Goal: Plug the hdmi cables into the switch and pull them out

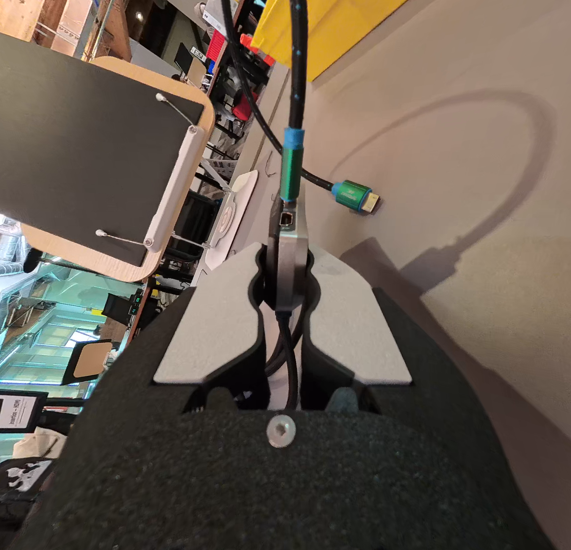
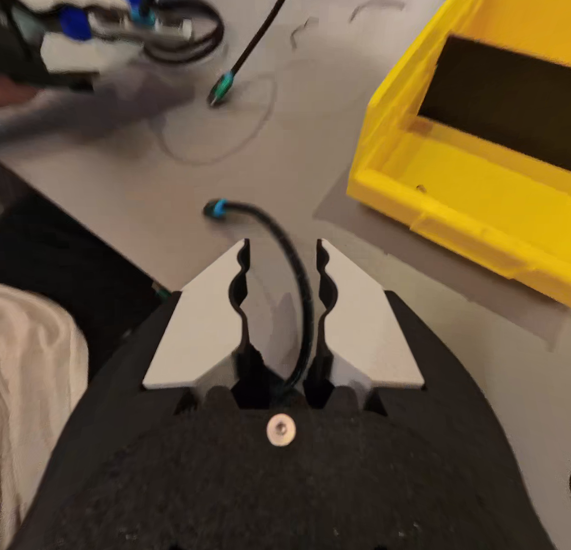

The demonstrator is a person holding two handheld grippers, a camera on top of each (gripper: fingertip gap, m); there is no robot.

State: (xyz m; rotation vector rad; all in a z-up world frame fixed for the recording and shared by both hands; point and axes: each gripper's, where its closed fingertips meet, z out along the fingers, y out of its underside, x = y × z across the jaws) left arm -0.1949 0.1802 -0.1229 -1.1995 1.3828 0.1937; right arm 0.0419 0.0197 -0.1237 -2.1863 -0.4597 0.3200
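right wrist view is motion-blurred; far left gripper (image 2: 123, 32) hard to make out there. left gripper (image 1: 284, 276) pinches the grey switch (image 1: 287, 257); one green-shelled hdmi plug (image 1: 292, 172) is seated in it, a second plug (image 1: 355, 195) lies loose on the table (image 1: 448, 164). right gripper (image 2: 281, 257) is spread, cable (image 2: 296, 276) passing between its fingers. yellow bin (image 2: 463, 164): contents unclear.

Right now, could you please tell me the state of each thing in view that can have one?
Left gripper: shut on the switch.
Switch: held, one port empty.
Plugged connector: seated in the switch.
Loose connector: unplugged, on the table.
Right gripper: open, holding nothing.
Yellow bin: open.
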